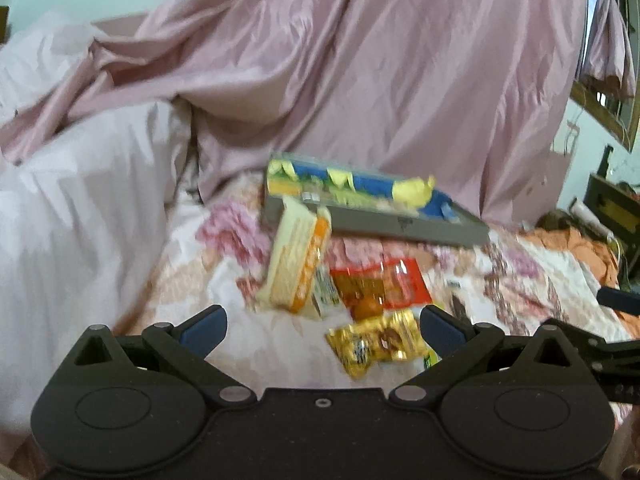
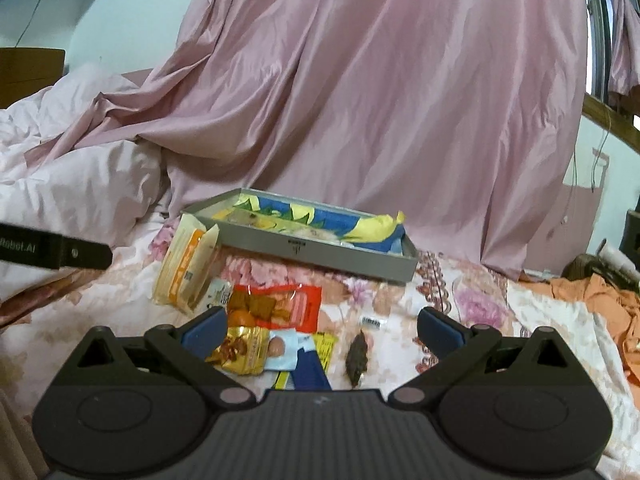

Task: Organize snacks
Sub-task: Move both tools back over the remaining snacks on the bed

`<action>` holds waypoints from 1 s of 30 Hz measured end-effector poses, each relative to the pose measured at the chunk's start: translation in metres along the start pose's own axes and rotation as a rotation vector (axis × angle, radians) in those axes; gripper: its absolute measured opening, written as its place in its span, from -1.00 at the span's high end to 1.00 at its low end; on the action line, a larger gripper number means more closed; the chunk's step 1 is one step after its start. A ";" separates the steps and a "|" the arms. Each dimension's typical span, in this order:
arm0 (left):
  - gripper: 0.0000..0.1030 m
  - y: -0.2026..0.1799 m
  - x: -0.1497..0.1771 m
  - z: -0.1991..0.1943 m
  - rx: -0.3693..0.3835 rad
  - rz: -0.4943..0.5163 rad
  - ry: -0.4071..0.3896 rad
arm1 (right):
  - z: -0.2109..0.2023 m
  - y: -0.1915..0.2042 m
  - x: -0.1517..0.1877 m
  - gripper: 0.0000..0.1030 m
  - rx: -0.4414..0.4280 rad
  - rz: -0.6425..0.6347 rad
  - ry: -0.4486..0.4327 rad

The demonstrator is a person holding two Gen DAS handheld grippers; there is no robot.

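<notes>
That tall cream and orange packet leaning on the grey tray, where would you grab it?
Judging by its pose, take the cream and orange snack packet near its raised upper end, coming from above with the jaws across its thin faces. It stands tilted against the corner of the grey metal tray, so its upper end is free, while smaller packets crowd its base.

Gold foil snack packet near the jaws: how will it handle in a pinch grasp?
The gold packet looks like thin, glossy, crinkled foil, so probably slippery and floppy, likely light. It overlaps neighbouring wrappers on the soft floral bedspread, so a push may drag them along or sink it into the fabric.
</notes>
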State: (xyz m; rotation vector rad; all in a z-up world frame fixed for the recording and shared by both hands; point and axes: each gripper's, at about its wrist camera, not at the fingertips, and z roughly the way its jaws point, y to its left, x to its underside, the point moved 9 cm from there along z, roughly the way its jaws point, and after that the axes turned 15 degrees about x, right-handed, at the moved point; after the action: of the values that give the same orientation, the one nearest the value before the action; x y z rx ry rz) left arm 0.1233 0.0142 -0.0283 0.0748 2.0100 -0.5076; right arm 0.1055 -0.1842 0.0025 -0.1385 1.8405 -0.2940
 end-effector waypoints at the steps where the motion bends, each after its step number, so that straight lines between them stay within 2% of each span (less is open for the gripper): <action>1: -0.98 -0.001 0.005 0.003 0.007 -0.012 0.024 | 0.000 0.000 0.002 -1.00 -0.002 0.000 0.011; 7: -0.98 -0.005 0.032 0.018 0.033 -0.045 0.154 | 0.013 0.004 0.019 -1.00 0.027 -0.045 0.120; 17: -0.98 -0.004 0.044 0.038 0.034 -0.065 0.256 | 0.038 0.003 0.049 -1.00 0.040 -0.034 0.338; 22: -0.98 -0.002 0.045 0.053 0.046 -0.074 0.314 | 0.045 0.003 0.057 -1.00 0.042 -0.042 0.382; 25: -0.98 -0.003 0.045 0.062 0.054 -0.031 0.353 | 0.048 0.006 0.058 -1.00 0.031 -0.048 0.400; 30: -0.98 -0.003 0.034 0.077 0.083 0.120 0.374 | 0.058 0.006 0.064 -1.00 -0.008 -0.009 0.471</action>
State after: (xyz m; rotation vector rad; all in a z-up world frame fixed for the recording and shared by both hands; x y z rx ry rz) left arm 0.1703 -0.0240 -0.0869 0.3627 2.3299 -0.5293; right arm 0.1432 -0.2014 -0.0740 -0.0872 2.3083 -0.3467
